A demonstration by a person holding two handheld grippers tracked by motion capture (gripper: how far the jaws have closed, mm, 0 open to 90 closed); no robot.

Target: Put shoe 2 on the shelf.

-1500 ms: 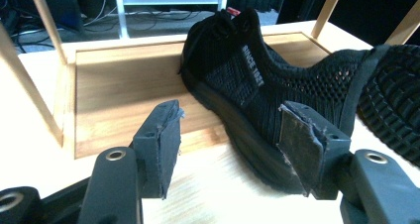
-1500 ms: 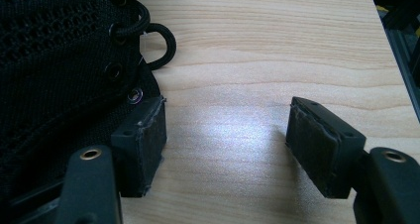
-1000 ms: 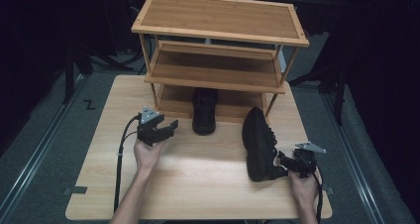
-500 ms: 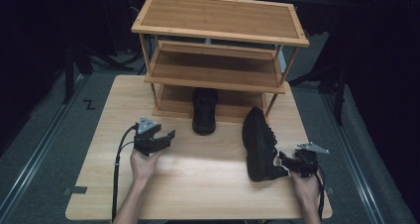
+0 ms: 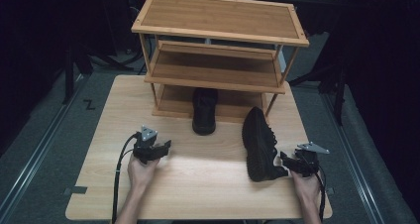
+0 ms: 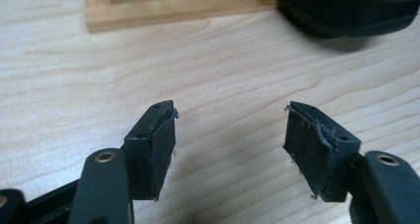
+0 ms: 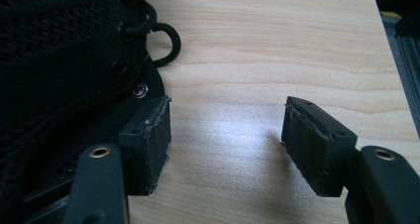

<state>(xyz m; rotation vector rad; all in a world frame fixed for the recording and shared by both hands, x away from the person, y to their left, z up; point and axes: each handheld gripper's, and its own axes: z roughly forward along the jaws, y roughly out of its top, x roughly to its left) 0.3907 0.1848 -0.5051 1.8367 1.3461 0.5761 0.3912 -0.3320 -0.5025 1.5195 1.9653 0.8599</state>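
Wooden table (image 5: 208,184) lies bare between both grippers.

Dim room, grey floor (image 5: 44,130)

Black mesh shoe (image 5: 260,144) with black laces, second black shoe (image 5: 204,110), light wood-grain table (image 5: 208,184), honey-brown wooden rack (image 5: 218,18)

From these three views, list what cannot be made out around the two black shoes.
- Shoe under the rack: high view, its rear part is hidden by the rack's middle shelf.
- Same shoe: left gripper view, cut off by the top edge.
- Shoe on the table: right gripper view, cut off at the left edge; whether the right claw touches it is unclear.
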